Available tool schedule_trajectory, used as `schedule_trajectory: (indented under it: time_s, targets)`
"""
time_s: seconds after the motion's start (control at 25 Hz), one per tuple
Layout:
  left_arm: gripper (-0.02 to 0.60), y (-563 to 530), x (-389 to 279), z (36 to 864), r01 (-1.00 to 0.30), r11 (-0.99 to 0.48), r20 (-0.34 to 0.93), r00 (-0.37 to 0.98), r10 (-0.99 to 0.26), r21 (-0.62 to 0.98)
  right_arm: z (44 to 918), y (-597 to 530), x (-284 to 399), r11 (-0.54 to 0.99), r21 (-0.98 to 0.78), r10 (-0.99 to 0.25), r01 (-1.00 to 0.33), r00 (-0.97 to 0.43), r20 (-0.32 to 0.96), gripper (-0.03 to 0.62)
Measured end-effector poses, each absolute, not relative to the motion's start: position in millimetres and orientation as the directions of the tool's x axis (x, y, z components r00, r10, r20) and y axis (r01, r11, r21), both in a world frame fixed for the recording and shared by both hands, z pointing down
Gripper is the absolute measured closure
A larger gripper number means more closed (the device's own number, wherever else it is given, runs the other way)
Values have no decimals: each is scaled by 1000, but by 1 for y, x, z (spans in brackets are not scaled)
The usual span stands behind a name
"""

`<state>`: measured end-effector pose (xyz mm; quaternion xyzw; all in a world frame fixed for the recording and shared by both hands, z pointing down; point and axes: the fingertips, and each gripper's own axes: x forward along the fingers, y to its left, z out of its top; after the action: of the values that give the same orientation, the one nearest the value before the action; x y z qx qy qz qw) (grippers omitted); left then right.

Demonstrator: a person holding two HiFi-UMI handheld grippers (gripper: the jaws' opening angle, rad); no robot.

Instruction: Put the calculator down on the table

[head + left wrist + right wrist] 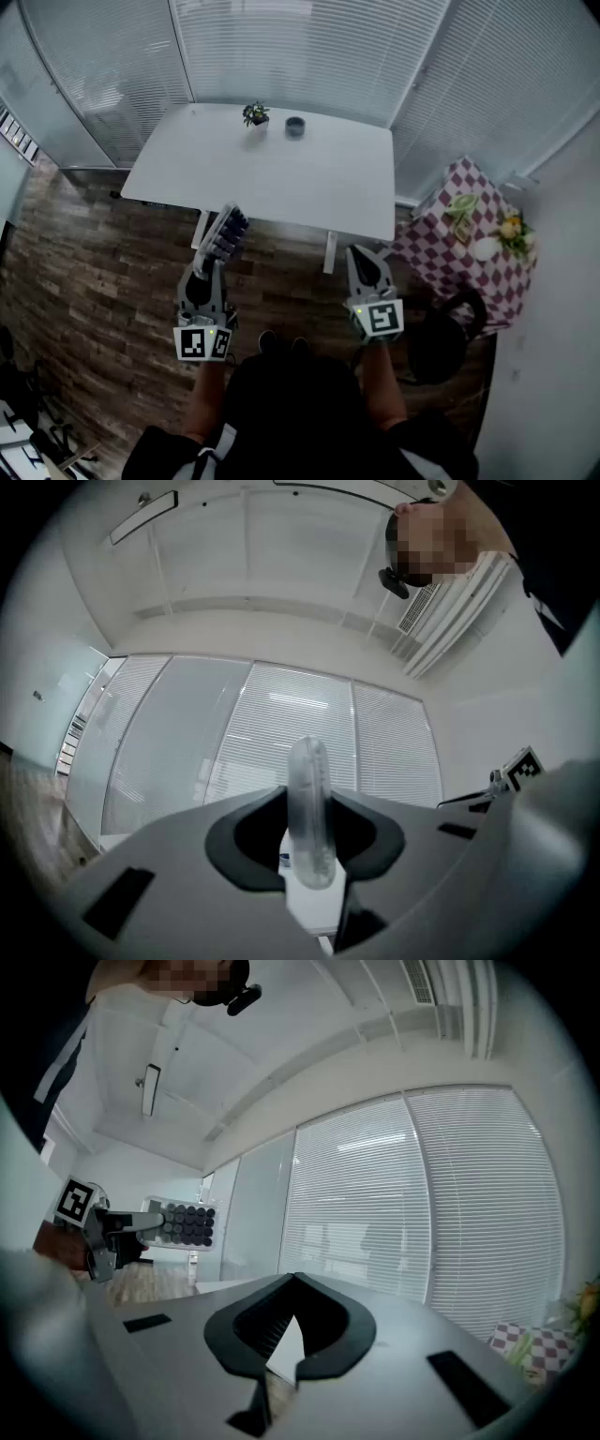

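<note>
The calculator (pixel 226 234), white with dark round keys, is held in the air in front of the white table (pixel 281 178), short of its near edge. My left gripper (pixel 210 265) is shut on its lower end. In the left gripper view the calculator (pixel 309 780) stands edge-on between the dark pads (pixel 251 836). The right gripper view shows the calculator (pixel 187 1224) at far left, keys facing the camera. My right gripper (pixel 366 255) is beside the left one, shut, with nothing in it; its jaw tips (pixel 293 1281) meet.
A small potted plant (pixel 255 114) and a grey cup (pixel 295 127) stand at the table's far edge. A chequered side table (pixel 469 234) with flowers is at the right, a black stool (pixel 450 337) in front of it. Blinds cover the windows behind.
</note>
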<state>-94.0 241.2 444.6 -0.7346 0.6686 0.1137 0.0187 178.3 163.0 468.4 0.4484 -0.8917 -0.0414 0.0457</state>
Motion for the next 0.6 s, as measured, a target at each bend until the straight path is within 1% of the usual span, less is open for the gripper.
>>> schedule_trajectory:
  time_s: [0.16, 0.28, 0.48, 0.6]
  targets:
    - [482, 246, -87, 445, -990, -101, -183, 83, -980, 93, 475, 170, 185, 607, 93, -795, -789, -604, 58, 589]
    - [482, 248, -82, 445, -991, -98, -181, 80, -980, 91, 473, 174, 188, 629, 46, -778, -776, -628, 35, 588]
    - [482, 257, -71, 445, -993, -86, -177, 72, -982, 76, 476, 179, 204, 620, 70, -784, -782, -620, 26, 588]
    - [482, 261, -63, 445, -995, -76, -177, 65, -982, 59, 478, 179, 214, 617, 46, -787, -785, -617, 13, 588]
